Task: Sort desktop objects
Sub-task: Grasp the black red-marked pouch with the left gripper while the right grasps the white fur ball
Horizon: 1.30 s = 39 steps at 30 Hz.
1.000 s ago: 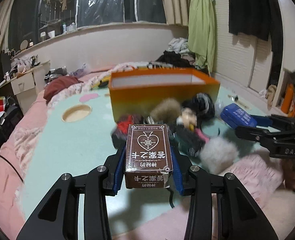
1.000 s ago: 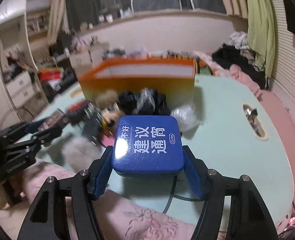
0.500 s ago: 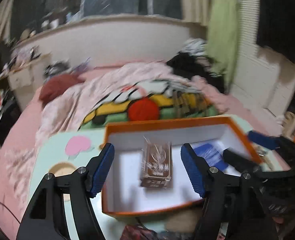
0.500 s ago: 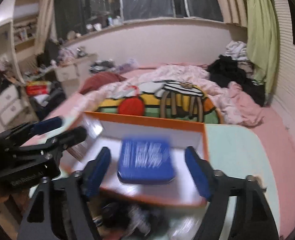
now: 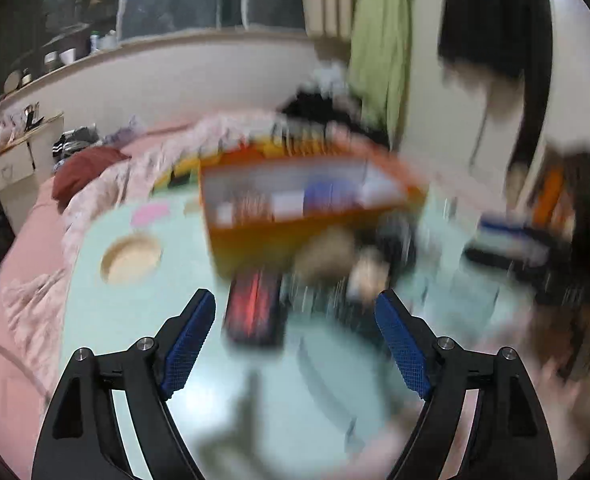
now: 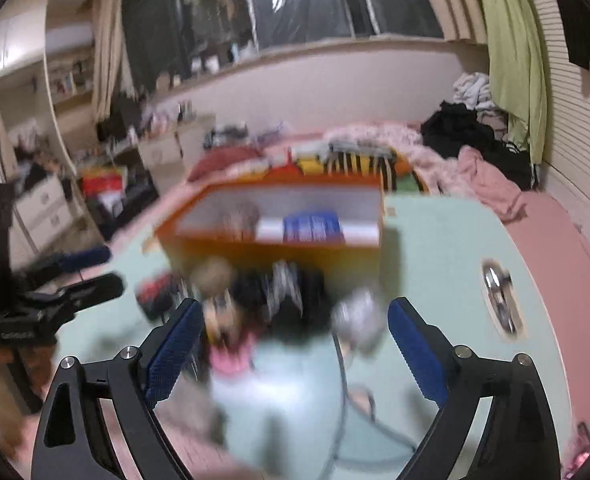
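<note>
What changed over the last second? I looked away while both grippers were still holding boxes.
Both were let go: the blue tin and brown card box now lie in the orange box. The left gripper and right gripper, jaws just opened and empty, have pulled back over the clutter pile. The orange box and pile stayed put.

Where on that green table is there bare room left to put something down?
The green table is bare to the right of the orange box, up to the oval cutout, and to the box's left around the round cutout. Directly in front of the box it is crowded by the blurred pile of small things.
</note>
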Motion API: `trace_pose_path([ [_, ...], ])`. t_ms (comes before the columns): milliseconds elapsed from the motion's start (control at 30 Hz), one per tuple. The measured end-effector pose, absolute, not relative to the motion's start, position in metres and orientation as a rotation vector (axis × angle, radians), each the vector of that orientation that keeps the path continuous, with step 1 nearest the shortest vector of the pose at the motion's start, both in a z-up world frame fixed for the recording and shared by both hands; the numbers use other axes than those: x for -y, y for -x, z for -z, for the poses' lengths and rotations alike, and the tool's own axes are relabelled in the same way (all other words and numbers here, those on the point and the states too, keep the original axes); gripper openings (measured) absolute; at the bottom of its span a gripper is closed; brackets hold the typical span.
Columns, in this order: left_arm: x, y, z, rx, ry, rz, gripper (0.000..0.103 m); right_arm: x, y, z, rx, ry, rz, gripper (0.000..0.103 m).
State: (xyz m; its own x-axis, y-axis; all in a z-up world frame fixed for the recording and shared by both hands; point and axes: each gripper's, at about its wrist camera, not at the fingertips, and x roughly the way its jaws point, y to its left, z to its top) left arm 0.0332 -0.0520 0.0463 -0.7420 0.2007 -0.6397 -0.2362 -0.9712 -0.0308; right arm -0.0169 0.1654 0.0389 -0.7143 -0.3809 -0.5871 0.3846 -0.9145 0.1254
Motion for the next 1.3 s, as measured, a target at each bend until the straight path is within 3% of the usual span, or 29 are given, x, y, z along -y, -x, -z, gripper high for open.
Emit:
trace_pose_path([
  [133, 0.057, -0.043, -0.005, -0.013, 1.169, -2.722, 0.085, -0.161, 0.010, -0.001, -0.089, -1.038, 2.579, 0.094],
  [233, 0.044, -0.047, 0.007, -0.061, 1.085, -2.849, 0.097, -0.156, 0.010, 0.012, -0.154, -1.031, 2.666, 0.096],
  [333, 0.038, -0.052, 0.011, -0.025, 1.013, -2.930, 0.102, -0.160, 0.012, 0.012, -0.150, -1.029, 2.653, 0.097],
  [867, 0.040, -0.056, 0.012, -0.021, 0.952, -2.966, 0.102, -0.164, 0.011, 0.014, -0.141, -1.018, 2.649, 0.098],
  [1100, 0.040, -0.057, 0.012, -0.021, 0.951, -2.966, 0.102, -0.196, 0.006, 0.009, 0.177, -0.885, 2.519, 0.097],
  [1200, 0.040, -0.056, 0.012, -0.020, 0.951, -2.966, 0.102, -0.203, 0.008, 0.008, 0.241, -0.869, 2.484, 0.084],
  [1267, 0.041, -0.057, 0.012, -0.020, 0.950, -2.966, 0.102, -0.196, 0.005, 0.004, 0.203, -0.859, 2.457, 0.072],
  [1300, 0.041, -0.056, 0.012, -0.019, 0.949, -2.966, 0.102, -0.191, 0.000, 0.001, 0.174, -0.838, 2.445, 0.071],
])
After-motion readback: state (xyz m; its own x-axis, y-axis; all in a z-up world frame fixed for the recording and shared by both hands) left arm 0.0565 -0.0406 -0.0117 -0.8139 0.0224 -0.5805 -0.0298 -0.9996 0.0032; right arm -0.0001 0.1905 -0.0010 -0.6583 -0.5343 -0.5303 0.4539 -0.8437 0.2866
